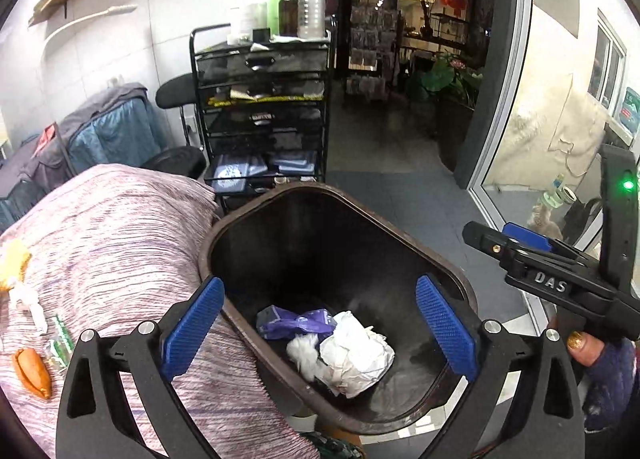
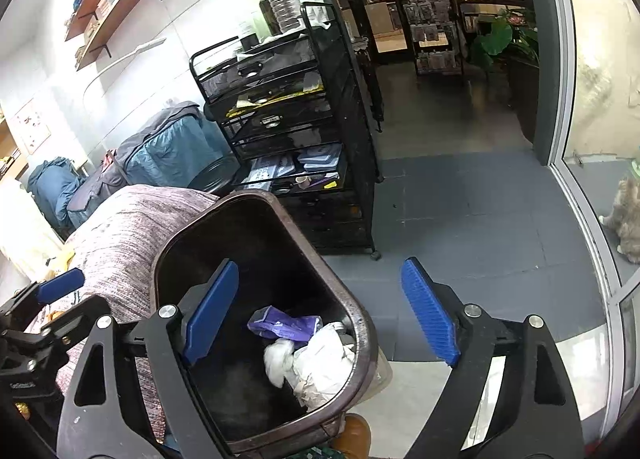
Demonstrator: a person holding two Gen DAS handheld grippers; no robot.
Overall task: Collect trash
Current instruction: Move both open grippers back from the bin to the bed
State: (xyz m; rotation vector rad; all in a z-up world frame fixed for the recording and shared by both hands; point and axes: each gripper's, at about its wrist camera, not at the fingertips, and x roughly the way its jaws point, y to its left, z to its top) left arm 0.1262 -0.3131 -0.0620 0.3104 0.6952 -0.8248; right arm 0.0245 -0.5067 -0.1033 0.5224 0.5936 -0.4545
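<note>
A dark brown trash bin (image 1: 444, 263) stands beside a bed; it also shows in the right wrist view (image 2: 168, 243). Inside lie a purple wrapper (image 1: 294, 323), crumpled white paper (image 1: 356, 355) and a white wad (image 1: 302, 353). My left gripper (image 1: 320, 331) is open and empty, held over the bin's mouth. My right gripper (image 2: 320, 315) is open and empty over the bin's right rim; it also shows in the left wrist view (image 1: 516, 243). On the bed's striped cover (image 1: 120, 235) lie an orange peel (image 1: 32, 373), a green-white wrapper (image 1: 60, 339) and white tissue (image 1: 28, 299).
A black mesh cart (image 1: 264, 111) with bottles on top stands behind the bin. A glass door (image 1: 560, 99) is at the right, grey floor tiles (image 2: 460, 219) between. Blue-covered chairs (image 1: 116, 131) stand by the left wall. A furry animal (image 2: 628, 215) sits beyond the glass.
</note>
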